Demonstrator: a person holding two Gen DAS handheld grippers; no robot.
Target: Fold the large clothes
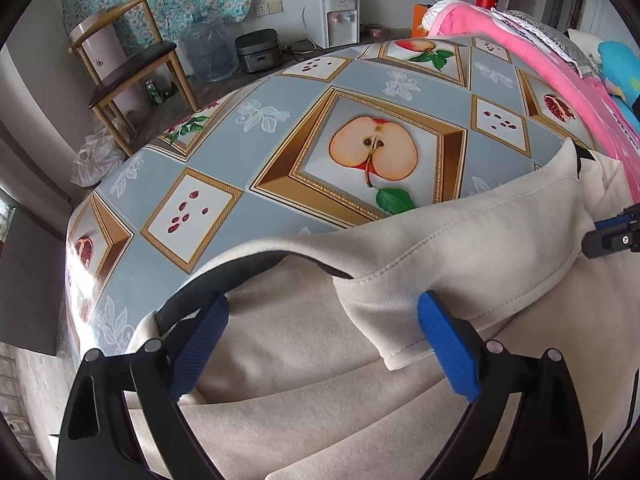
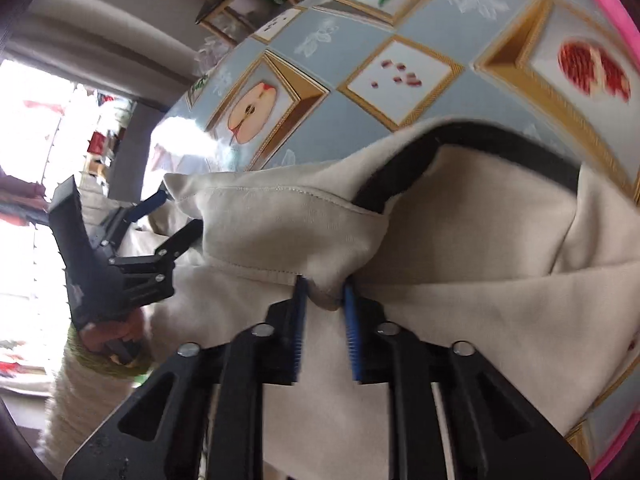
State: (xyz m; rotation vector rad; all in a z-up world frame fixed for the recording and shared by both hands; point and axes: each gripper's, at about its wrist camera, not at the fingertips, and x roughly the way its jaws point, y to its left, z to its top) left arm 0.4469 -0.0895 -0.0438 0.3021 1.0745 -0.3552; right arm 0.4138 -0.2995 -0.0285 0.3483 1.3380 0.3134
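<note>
Currently the cream garment (image 1: 360, 380) is lying on the fruit-print tablecloth (image 1: 224, 160); right gripper (image 2: 325, 292) is pinching its folded hem; left gripper (image 1: 323, 308) is gaping wide, gripping nothing; risk: one-sided pull skews the fold.

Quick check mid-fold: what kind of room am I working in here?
Most likely a lived-in room at home, not a lab. The cream garment lies on a table with a fruit-print cover; behind it stand a wooden chair, a water dispenser and a rice cooker.
</note>
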